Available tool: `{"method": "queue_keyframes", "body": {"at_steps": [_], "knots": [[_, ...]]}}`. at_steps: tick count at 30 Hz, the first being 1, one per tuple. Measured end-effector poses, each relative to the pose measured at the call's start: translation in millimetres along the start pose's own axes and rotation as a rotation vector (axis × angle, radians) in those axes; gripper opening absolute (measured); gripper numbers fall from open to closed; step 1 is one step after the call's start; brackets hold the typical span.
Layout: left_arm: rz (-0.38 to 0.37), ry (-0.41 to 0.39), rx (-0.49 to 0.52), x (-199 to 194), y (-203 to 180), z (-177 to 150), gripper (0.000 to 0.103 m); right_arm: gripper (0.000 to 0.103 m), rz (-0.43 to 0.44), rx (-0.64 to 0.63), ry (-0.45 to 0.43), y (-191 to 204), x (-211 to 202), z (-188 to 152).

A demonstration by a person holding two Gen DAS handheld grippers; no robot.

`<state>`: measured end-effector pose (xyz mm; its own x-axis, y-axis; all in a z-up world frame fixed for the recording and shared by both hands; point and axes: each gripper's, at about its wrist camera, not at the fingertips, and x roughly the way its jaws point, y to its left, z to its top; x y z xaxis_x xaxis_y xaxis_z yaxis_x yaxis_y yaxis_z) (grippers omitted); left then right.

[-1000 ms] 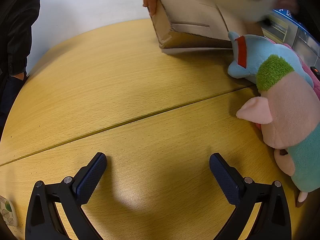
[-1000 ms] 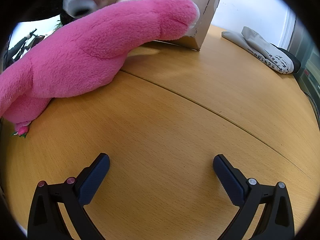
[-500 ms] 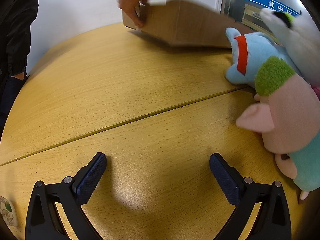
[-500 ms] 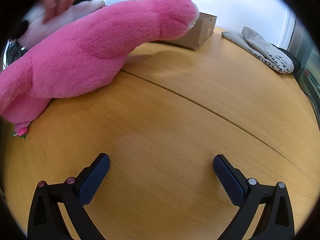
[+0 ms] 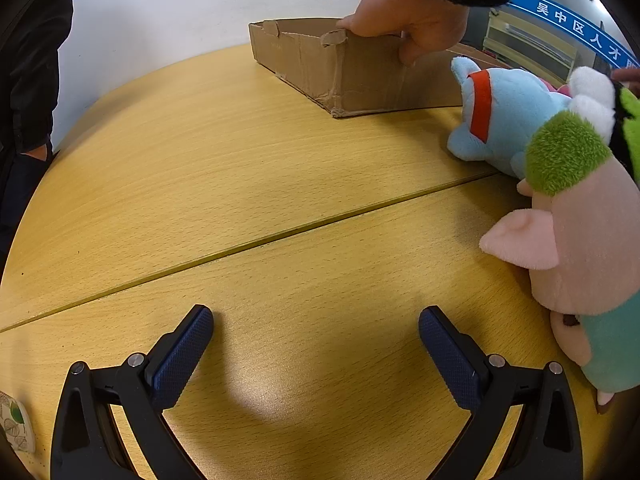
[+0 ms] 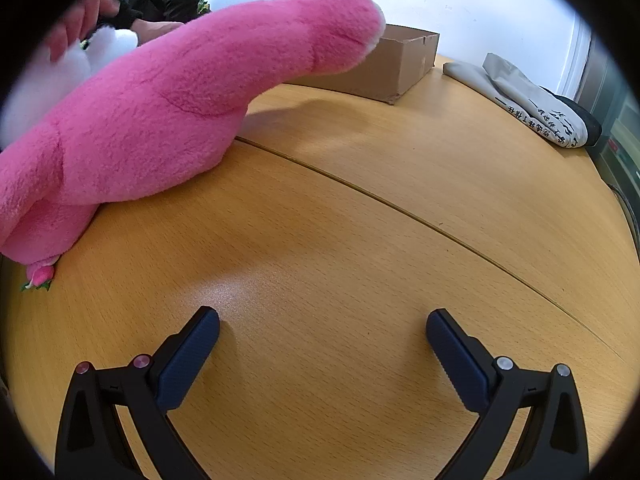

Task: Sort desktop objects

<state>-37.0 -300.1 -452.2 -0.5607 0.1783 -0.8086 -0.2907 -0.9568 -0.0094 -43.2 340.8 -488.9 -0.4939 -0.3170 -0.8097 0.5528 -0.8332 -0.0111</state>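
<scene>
Both my grippers sit low over bare table w/ nothing between the pads: left gripper [image 5: 316, 344] spread wide, right gripper [image 6: 322, 346] same. Nothing grabbed yet, so I'd say the sort hasn't started on my side.

Cardboard box [image 5: 352, 68] sits at the far edge of the table [image 5: 208, 168], someone's bare hand [image 5: 404, 20] gripping its rim. Best wait till that hand lets go before I drop anything in.

Toys bunch along the table's right edge in the left view: blue plush [image 5: 504, 120] nearest the box, pig plush [image 5: 580, 248] nearer me, touching it. In the right view, pink plush [image 6: 168, 108] lies along the left side, its tip pointing toward the box; another hand [image 6: 76, 24] is busy w/ a white plush [image 6: 52, 80] behind it.

Plan, as I judge it: left gripper goes for the pig, pinch a narrow bit like the ear, since the body looks too fat for the jaws. Squeeze deep; plush slips. Folded bag [image 6: 532, 108] at the far right edge is well apart, leave till last.
</scene>
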Motion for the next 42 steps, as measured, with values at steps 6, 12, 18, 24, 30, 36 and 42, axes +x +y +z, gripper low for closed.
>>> {"method": "queue_keyframes", "body": {"at_steps": [6,12,18,24,30,36,42], "knots": [[0.0,0.0,0.0,5.0,0.8,6.2,0.103,0.103,-0.001,0.0,0.0,1.2,0.3,-0.3],[-0.001,0.0,0.0,1.9,2.2,4.2,0.103,0.103,-0.001,0.001,-0.001,1.4,0.7,-0.2],[-0.001,0.0,0.001,0.3,3.3,1.5,0.103,0.103,-0.001,0.001,-0.001,1.5,0.8,-0.9],[-0.001,0.0,0.001,7.8,2.0,8.8,0.103,0.103,-0.002,0.001,-0.002,1.9,1.2,-1.3],[-0.002,0.0,0.001,9.8,5.0,13.0,0.103,0.103,-0.002,0.001,-0.002,2.0,1.5,-2.1],[-0.002,0.0,0.002,10.7,7.2,14.5,0.103,0.103,-0.003,0.0,-0.003,3.0,1.2,-3.6],[-0.002,0.0,0.002,12.4,9.5,16.7,0.103,0.103,-0.003,0.0,-0.003,3.2,1.3,-4.2]]}}
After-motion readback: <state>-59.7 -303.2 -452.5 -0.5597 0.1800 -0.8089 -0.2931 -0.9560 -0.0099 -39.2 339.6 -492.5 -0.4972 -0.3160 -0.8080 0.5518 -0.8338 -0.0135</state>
